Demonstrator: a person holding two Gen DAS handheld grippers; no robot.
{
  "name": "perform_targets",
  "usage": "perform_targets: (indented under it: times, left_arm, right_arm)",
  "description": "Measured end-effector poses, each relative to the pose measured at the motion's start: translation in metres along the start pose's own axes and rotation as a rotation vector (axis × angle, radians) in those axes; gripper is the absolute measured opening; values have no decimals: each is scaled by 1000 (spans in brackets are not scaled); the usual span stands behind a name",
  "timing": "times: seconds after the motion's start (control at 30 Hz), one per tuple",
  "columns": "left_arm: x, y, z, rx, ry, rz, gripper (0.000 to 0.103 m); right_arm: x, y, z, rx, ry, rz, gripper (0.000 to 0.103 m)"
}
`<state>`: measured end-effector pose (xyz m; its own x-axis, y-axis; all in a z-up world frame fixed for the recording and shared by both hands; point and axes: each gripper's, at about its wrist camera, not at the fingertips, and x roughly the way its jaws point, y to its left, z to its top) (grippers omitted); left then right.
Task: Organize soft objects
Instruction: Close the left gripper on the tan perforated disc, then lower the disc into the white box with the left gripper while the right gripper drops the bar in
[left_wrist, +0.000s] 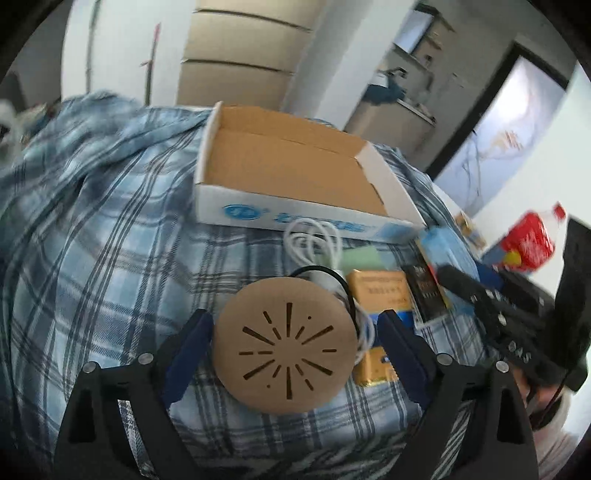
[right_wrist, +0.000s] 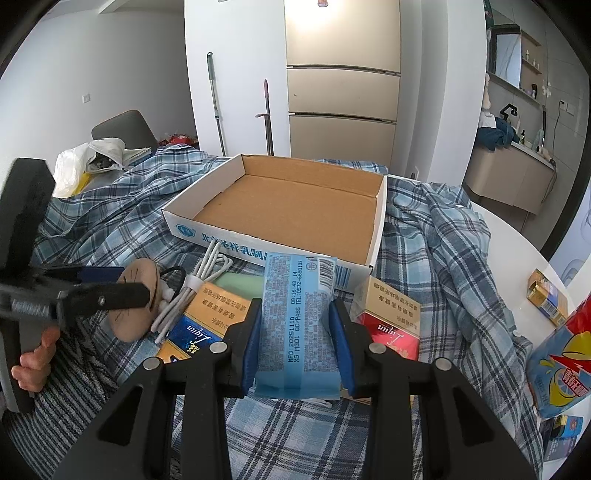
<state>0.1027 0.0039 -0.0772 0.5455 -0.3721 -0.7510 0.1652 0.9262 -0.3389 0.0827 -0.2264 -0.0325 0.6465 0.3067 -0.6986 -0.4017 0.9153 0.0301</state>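
Observation:
A round brown disc (left_wrist: 284, 347) with cut-out rays lies on the plaid cloth (left_wrist: 92, 258). It sits between the blue pads of my left gripper (left_wrist: 295, 319), which is open: the left pad is at the disc's edge and a gap shows on the right. My right gripper (right_wrist: 295, 332) is shut on a light blue printed soft packet (right_wrist: 295, 317), held just in front of a shallow white cardboard box (right_wrist: 207, 232) with a bare brown inside. The same box (left_wrist: 258, 212) stands beyond the disc in the left wrist view.
A coiled white cable (right_wrist: 199, 291), a green pad (right_wrist: 240, 282), a yellow-blue carton (right_wrist: 207, 325) and a red carton (right_wrist: 388, 325) crowd the box front. A red-blue bag (right_wrist: 561, 369) and a small gold box (right_wrist: 546, 299) lie at right. A person's hand (right_wrist: 33, 365) holds the left tool.

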Motion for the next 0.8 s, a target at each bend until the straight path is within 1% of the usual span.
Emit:
perform_targets:
  times: [0.1, 0.23, 0.33, 0.4, 0.43, 0.47, 0.6, 0.73, 0.8]
  left_arm:
    - [3, -3, -2, 19, 31, 2, 92]
    - [16, -4, -5, 52, 135, -9, 92]
    - [15, -8, -8, 74, 137, 6, 92]
    - [13, -7, -7, 71, 119, 11, 92]
    - [10, -6, -7, 64, 103, 17, 85]
    - [7, -5, -7, 58, 85, 26, 83]
    - [-6, -6, -6, 78, 14, 23, 83]
    - [-22, -22, -4, 144, -93, 93, 83]
    - [-33, -23, -4, 146, -163, 123, 83]
  right_arm:
    - [1, -1, 0, 2, 3, 4, 34]
    - [1, 0, 0, 1, 3, 5, 34]
    - [1, 1, 0, 0, 5, 5, 34]
    - [1, 1, 0, 0, 6, 6, 34]
    - [2, 1, 0, 1, 8, 6, 34]
    - [2, 1, 0, 2, 9, 6, 34]
    - [2, 1, 0, 3, 10, 7, 34]
    - [2, 0, 0, 3, 10, 6, 34]
    - [2, 1, 0, 4, 7, 5, 34]
